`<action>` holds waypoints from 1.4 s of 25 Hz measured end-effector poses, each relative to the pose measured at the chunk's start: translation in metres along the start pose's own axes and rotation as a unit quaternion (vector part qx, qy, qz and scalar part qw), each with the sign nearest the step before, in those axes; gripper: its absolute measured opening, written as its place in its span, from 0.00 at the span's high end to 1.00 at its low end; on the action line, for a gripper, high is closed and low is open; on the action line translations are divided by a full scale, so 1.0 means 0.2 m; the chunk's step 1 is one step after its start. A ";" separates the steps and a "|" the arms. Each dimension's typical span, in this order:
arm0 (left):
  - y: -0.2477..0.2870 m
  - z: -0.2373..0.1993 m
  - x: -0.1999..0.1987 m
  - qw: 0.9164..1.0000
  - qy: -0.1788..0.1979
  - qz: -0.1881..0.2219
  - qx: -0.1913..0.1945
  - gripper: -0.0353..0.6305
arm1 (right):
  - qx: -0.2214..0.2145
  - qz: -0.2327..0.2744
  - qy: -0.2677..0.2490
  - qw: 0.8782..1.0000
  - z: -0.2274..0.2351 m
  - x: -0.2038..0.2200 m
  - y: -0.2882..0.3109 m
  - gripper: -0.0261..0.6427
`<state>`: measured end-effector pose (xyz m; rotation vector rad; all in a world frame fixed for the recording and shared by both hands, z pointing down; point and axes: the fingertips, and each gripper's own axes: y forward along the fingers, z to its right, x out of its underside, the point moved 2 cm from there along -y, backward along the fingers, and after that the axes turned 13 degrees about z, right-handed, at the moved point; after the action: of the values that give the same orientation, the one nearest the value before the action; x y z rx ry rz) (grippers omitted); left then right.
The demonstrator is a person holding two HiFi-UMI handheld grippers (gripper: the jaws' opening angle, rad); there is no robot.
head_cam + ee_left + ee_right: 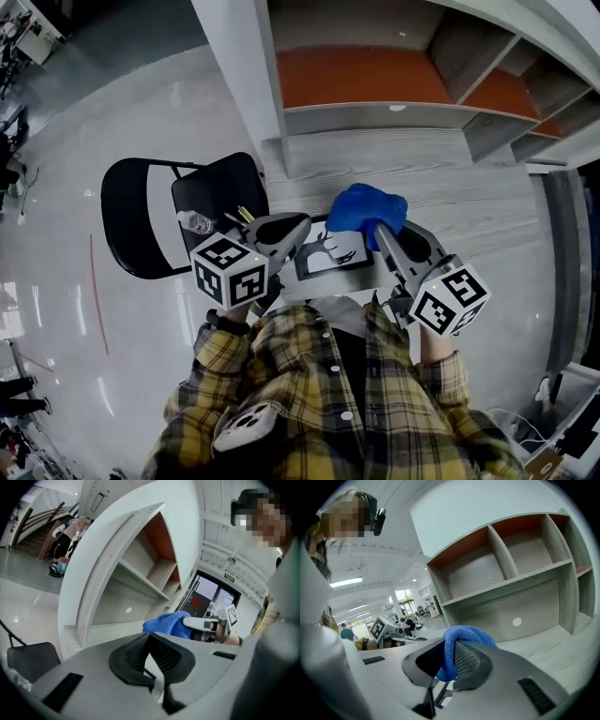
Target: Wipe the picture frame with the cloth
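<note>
I am pinching the picture frame [336,258] with the closed jaws of my left gripper [300,227]. My right gripper [384,232] is clamping the blue cloth [364,206].

Two grippers [298,227] [384,231], one cloth [367,208], one chair [141,220], apparently one frame [339,255].

My right gripper [380,231] is pale grey with black ribbed pads [467,660], and my left gripper [298,226] is the same grey and black. The marker cubes [230,272] on both show black-and-white squares. The cloth [362,206] is bright blue. The picture frame [336,256] is black around a white picture with a dark figure. My shirt [300,375] is yellow-and-dark plaid. The desk [487,202] is grey wood-grain, and the shelves [244,75] are white with orange-red back panels [361,77]. The chair [141,220] is black and the floor [94,122] is glossy pale grey.
</note>
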<state>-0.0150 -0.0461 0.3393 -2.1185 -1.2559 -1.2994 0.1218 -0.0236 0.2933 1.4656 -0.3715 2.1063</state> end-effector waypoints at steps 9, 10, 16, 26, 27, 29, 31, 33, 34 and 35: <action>-0.06 0.19 -0.16 0.998 0.039 0.035 0.016 0.94 | -0.034 0.026 0.001 0.999 -0.11 -0.09 0.01 0.89; -0.06 0.19 -0.16 0.998 0.037 0.036 0.018 0.94 | -0.037 0.026 0.000 0.999 -0.12 -0.09 0.01 0.89; -0.09 0.19 -0.19 0.998 0.034 0.049 0.023 0.94 | -0.046 0.025 -0.006 0.999 -0.14 -0.10 0.03 0.89; -0.09 0.18 -0.17 0.998 0.038 0.036 0.033 0.94 | -0.036 0.017 0.000 0.999 -0.14 -0.07 0.04 0.89; -0.09 0.18 -0.17 0.998 0.039 0.036 0.033 0.94 | -0.034 0.018 0.000 0.999 -0.14 -0.08 0.04 0.89; -0.09 0.18 -0.17 0.998 0.039 0.035 0.033 0.94 | -0.031 0.019 0.002 0.999 -0.15 -0.07 0.03 0.89; -0.10 0.18 -0.17 0.998 0.037 0.034 0.034 0.94 | -0.029 0.019 0.004 0.999 -0.15 -0.07 0.02 0.89; -0.09 0.18 -0.16 0.998 0.037 0.033 0.035 0.94 | -0.028 0.018 0.005 0.999 -0.15 -0.06 0.01 0.89; -0.09 0.19 -0.16 0.998 0.037 0.033 0.036 0.94 | -0.028 0.017 0.005 0.999 -0.15 -0.06 0.01 0.89; -0.09 0.19 -0.16 0.998 0.036 0.033 0.036 0.94 | -0.028 0.016 0.005 0.999 -0.15 -0.05 0.01 0.89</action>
<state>-0.0151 -0.0268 0.2901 -2.0266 -1.1750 -1.2719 0.1004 -0.0126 0.2724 1.4246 -0.4496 2.1118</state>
